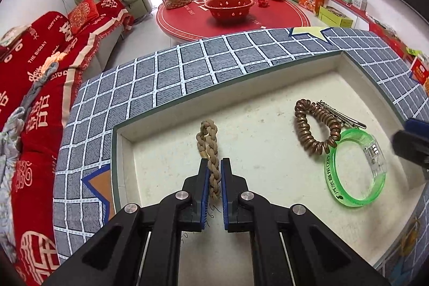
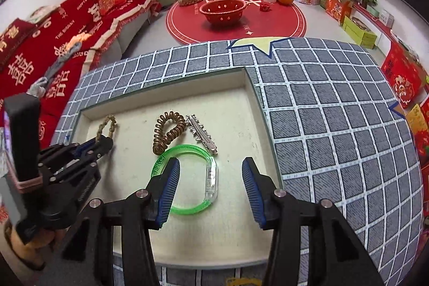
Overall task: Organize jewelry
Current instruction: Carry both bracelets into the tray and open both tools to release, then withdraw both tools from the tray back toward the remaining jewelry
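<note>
Tongs check: left gripper (image 1: 214, 165) is clamped on the braided rope bracelet (image 1: 210, 149) inside the white tray (image 1: 171, 109); right gripper (image 2: 210, 173) stands apart, empty.
Lower the braid to the floor before letting go. Green bangle (image 2: 187, 178) lies under the right jaws, touching the coil band (image 2: 169, 130).

The tablecloth (image 1: 171, 71) is grey-blue with a white grid, marked by a pale yellow star (image 1: 308, 32) outlined in dark blue. The tray (image 1: 257, 82) is off-white with a dull green rim. In it lie a beige braided cord (image 1: 211, 149), a bronze-brown spiral tie (image 1: 311, 125), a silver clip (image 2: 201, 133) and a translucent bright green bangle (image 1: 356, 168) with a clear section. Both grippers are black with blue pads. The sofa cover (image 1: 40, 66) is red with cream lettering.
</note>
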### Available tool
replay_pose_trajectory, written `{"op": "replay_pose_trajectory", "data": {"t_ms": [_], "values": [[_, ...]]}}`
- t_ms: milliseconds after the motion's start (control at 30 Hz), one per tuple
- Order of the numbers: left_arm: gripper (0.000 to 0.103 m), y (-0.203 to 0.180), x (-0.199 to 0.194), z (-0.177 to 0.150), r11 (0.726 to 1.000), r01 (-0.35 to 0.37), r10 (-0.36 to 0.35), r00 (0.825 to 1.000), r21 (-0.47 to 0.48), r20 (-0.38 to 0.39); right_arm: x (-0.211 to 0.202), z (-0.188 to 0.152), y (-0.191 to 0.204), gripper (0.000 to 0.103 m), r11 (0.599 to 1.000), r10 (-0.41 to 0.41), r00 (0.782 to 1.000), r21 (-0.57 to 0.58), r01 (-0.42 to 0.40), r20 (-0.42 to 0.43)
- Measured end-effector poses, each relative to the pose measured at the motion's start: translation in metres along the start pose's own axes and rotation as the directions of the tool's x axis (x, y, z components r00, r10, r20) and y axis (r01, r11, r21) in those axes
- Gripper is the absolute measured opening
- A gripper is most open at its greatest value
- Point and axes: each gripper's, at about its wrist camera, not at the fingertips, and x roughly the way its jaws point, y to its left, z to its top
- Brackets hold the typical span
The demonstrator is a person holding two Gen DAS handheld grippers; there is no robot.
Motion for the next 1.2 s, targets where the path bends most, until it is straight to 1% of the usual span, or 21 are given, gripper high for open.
{"op": "replay_pose_trajectory", "data": {"t_ms": [167,300,433,467,500,533,567,600,667,800,833,867,900,933,967,1000,1067,1100,1200], "values": [[0.021,0.000,-0.001,0.001,1.000,0.008,-0.008,1.000,-0.007,0.001,-0.018,-0.007,-0.009,0.052,0.999,0.021,0.999,0.032,-0.022,0.034],[0.021,0.003,-0.009,0.003,1.000,0.009,-0.008,1.000,-0.019,0.026,-0.030,-0.013,-0.015,0.052,0.998,0.039,0.997,0.051,-0.042,0.065],[0.021,0.003,-0.014,0.005,1.000,0.018,-0.017,0.999,-0.024,0.038,-0.033,-0.019,-0.017,0.052,0.996,0.045,0.997,0.067,-0.050,0.069],[0.027,0.003,-0.015,0.005,1.000,0.014,-0.013,0.999,-0.023,0.041,-0.033,-0.022,-0.017,0.052,0.996,0.046,0.997,0.070,-0.051,0.069],[0.072,0.003,-0.016,0.005,1.000,0.007,-0.006,0.999,-0.024,0.043,-0.033,-0.024,-0.018,0.052,0.996,0.048,0.996,0.074,-0.053,0.069],[0.103,0.005,-0.018,0.006,0.999,-0.019,0.021,0.998,-0.041,0.054,-0.034,-0.025,-0.019,0.052,0.995,0.052,0.996,0.078,-0.058,0.069],[0.103,0.007,-0.023,0.005,0.998,-0.037,0.043,0.995,-0.056,0.091,-0.034,-0.026,-0.020,0.052,0.995,0.055,0.996,0.080,-0.061,0.070],[0.103,0.007,-0.027,0.005,0.998,-0.044,0.049,0.993,-0.054,0.105,-0.035,-0.027,-0.020,0.052,0.995,0.057,0.996,0.082,-0.062,0.071],[0.103,0.007,-0.032,0.009,0.999,-0.027,0.032,0.995,-0.047,0.099,-0.036,-0.028,-0.021,0.052,0.995,0.058,0.996,0.080,-0.063,0.073],[0.103,0.007,-0.041,0.008,0.998,-0.041,0.046,0.992,-0.046,0.116,-0.038,-0.032,-0.021,0.053,0.993,0.070,0.995,0.085,-0.076,0.069],[0.103,0.006,-0.044,0.005,0.998,-0.040,0.045,0.992,-0.044,0.121,-0.039,-0.032,-0.021,0.063,0.993,0.074,0.995,0.085,-0.079,0.068],[0.103,0.006,-0.048,0.003,0.999,-0.033,0.038,0.991,-0.039,0.128,-0.040,-0.034,-0.021,0.069,0.993,0.078,0.995,0.085,-0.083,0.068],[0.103,0.006,-0.050,0.001,0.999,-0.028,0.032,0.991,-0.035,0.133,-0.041,-0.035,-0.021,0.082,0.992,0.084,0.994,0.085,-0.090,0.073],[0.103,0.007,-0.056,-0.001,0.999,-0.022,0.026,0.990,-0.030,0.136,-0.044,-0.037,-0.021,0.085,0.991,0.091,0.992,0.085,-0.099,0.083],[0.103,0.006,-0.057,-0.004,0.999,-0.016,0.020,0.990,-0.031,0.137,-0.047,-0.039,-0.021,0.085,0.991,0.097,0.990,0.086,-0.105,0.098],[0.103,0.006,-0.058,-0.008,0.999,-0.010,0.015,0.990,-0.034,0.139,-0.049,-0.041,-0.021,0.088,0.990,0.101,0.989,0.086,-0.110,0.106],[0.103,0.008,-0.068,-0.016,0.999,0.024,-0.019,0.989,-0.029,0.145,-0.057,-0.044,-0.021,0.095,0.988,0.118,0.985,0.087,-0.130,0.129],[0.103,0.009,-0.075,-0.020,0.999,0.033,-0.028,0.989,-0.028,0.147,-0.061,-0.046,-0.022,0.103,0.986,0.126,0.982,0.087,-0.140,0.142],[0.103,0.010,-0.098,-0.035,0.999,0.032,-0.026,0.983,-0.032,0.180,-0.075,-0.053,-0.023,0.103,0.986,0.130,0.974,0.084,-0.147,0.184]]}}
